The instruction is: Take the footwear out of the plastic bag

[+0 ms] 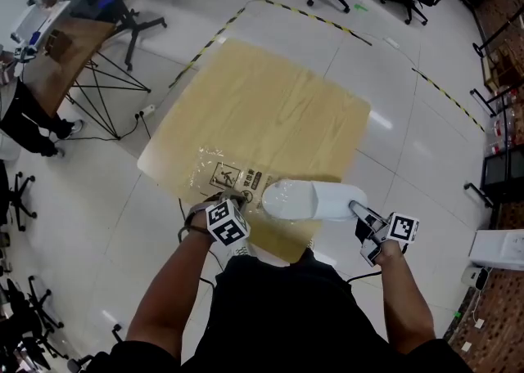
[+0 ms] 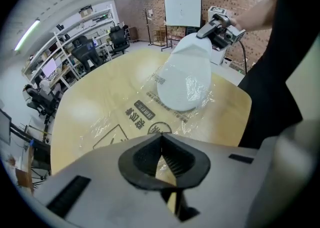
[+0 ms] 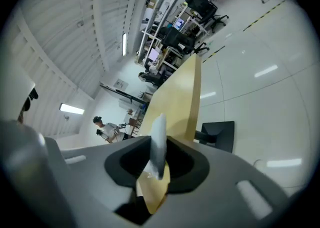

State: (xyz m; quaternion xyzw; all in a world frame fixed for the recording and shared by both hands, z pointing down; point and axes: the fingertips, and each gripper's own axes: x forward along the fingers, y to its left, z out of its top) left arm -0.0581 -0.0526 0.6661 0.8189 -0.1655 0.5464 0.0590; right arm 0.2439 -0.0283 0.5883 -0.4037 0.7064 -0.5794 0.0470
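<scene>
Left hand-held gripper (image 2: 161, 159), seen low and left of centre in the head view: I hold its jaws clenched together on the near edge of the plastic bag (image 1: 228, 172), with a sliver of film caught between the pads. The bag is clear, carries printed warning marks, and lies flat and crinkled on the wooden bench (image 1: 270, 101).

Right hand-held gripper (image 1: 359, 211), at the lower right of the head view: I have its jaws grasping the thin white heel rim of the shoe (image 2: 184, 79). The shoe is white and lies lengthwise between my two hand-held grippers, at the near edge of the bench. In the left gripper view its heel is raised toward the upper right of the frame, and plastic film wraps its toe end, which is inside the bag's mouth.
</scene>
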